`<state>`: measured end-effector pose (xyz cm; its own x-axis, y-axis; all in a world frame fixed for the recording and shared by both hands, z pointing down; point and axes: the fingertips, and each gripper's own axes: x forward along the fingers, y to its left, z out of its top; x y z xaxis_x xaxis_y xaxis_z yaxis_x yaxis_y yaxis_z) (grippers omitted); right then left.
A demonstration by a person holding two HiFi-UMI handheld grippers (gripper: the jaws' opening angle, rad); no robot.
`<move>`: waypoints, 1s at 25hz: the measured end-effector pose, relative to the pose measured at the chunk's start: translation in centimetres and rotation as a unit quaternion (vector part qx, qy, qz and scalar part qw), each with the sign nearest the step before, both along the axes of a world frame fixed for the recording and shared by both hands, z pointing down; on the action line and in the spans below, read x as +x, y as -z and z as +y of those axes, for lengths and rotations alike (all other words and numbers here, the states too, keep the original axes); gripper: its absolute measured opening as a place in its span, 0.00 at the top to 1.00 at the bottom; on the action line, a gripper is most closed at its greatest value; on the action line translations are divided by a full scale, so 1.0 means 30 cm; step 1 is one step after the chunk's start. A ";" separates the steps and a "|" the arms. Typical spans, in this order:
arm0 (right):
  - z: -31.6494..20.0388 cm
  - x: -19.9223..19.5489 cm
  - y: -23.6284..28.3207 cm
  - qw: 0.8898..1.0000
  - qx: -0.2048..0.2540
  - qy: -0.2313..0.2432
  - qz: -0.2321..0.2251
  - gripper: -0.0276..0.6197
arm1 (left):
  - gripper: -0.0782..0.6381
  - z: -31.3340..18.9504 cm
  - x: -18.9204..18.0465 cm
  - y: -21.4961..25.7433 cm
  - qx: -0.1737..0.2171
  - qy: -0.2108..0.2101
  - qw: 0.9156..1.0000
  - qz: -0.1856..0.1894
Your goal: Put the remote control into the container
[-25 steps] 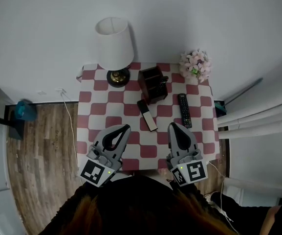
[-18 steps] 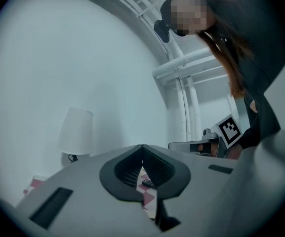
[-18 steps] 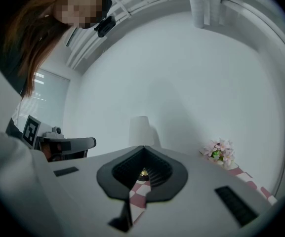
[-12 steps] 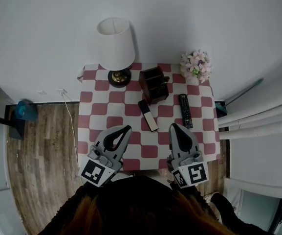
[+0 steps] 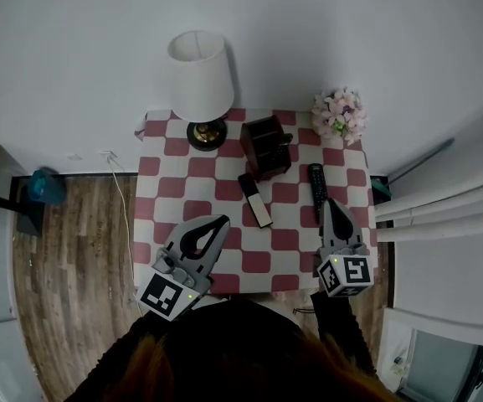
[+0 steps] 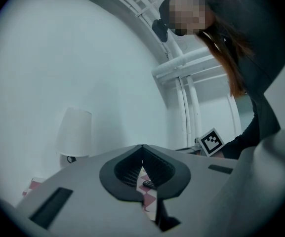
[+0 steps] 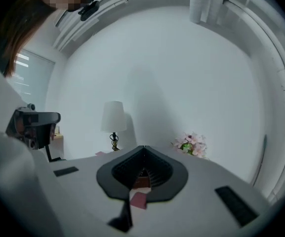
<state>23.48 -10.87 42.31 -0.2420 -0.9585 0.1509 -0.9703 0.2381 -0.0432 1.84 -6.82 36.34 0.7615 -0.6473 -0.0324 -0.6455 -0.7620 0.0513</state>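
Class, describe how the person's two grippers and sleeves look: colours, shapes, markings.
The left gripper and right gripper are grey, tapering to a point, with black ribbed pads. Each carries a white cube with black square markers. The sleeves are dark.

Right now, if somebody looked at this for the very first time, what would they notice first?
The red-and-white checkered table stands out in the middle, with a white lamp at its far left corner and pink flowers at its far right. A dark brown container sits near the back, and the right claw, shut, points at the near end of a black remote on the table's right side.
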 end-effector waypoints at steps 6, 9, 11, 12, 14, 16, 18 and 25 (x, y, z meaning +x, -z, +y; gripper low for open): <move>-0.102 0.141 -0.120 0.998 -0.050 -0.022 0.020 0.93 | 0.88 -0.007 -0.011 0.003 0.003 0.008 1.000 -0.004; -0.153 0.185 -0.196 0.996 -0.086 -0.021 0.028 0.93 | 0.88 -0.010 -0.016 0.004 0.002 0.012 1.000 -0.005; -0.184 0.201 -0.249 0.993 -0.110 -0.017 0.028 0.93 | 0.88 -0.011 -0.020 0.003 0.000 0.014 1.000 -0.007; -0.200 0.205 -0.276 0.992 -0.121 -0.014 0.029 0.93 | 0.88 -0.011 -0.021 0.003 0.000 0.015 1.000 -0.008; -0.229 0.209 -0.333 0.989 -0.144 -0.006 0.036 0.93 | 0.88 -0.012 -0.024 0.002 0.001 0.017 1.000 -0.011; -0.257 0.208 -0.394 0.984 -0.172 0.006 0.045 0.93 | 0.88 -0.016 -0.027 0.002 0.001 0.018 1.000 -0.012; -0.285 0.210 -0.452 0.979 -0.196 0.013 0.053 0.93 | 0.88 -0.021 -0.032 0.003 0.001 0.020 1.000 -0.012; -0.344 0.232 -0.609 0.961 -0.263 0.006 0.084 0.65 | 0.88 -0.025 -0.044 -0.003 -0.001 0.026 1.000 -0.016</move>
<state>30.44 -21.18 60.60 -0.1832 -0.7357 0.6520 -0.9713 0.2380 -0.0044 0.51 -7.58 36.41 0.7276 -0.6860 -0.0077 -0.6855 -0.7274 0.0323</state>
